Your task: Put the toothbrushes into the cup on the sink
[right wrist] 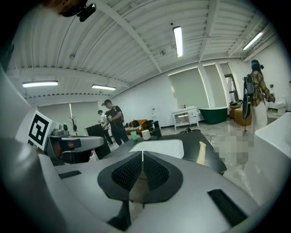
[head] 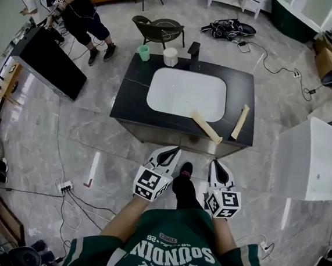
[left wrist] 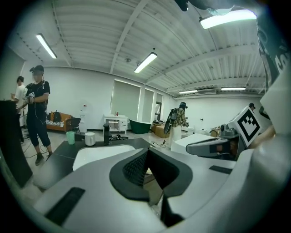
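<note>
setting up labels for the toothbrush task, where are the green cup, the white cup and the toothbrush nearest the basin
green cup (head: 143,52), head view, middle of its side
white cup (head: 170,57), head view, middle of its side
toothbrush nearest the basin (head: 206,126), head view, midway along its length

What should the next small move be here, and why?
Probably bring the right gripper forward over the nearer toothbrush, opening its jaws on the way. It and the left gripper are both shut, empty and short of the counter, where that toothbrush and the other toothbrush lie flat near the front edge, not in a cup.
</note>
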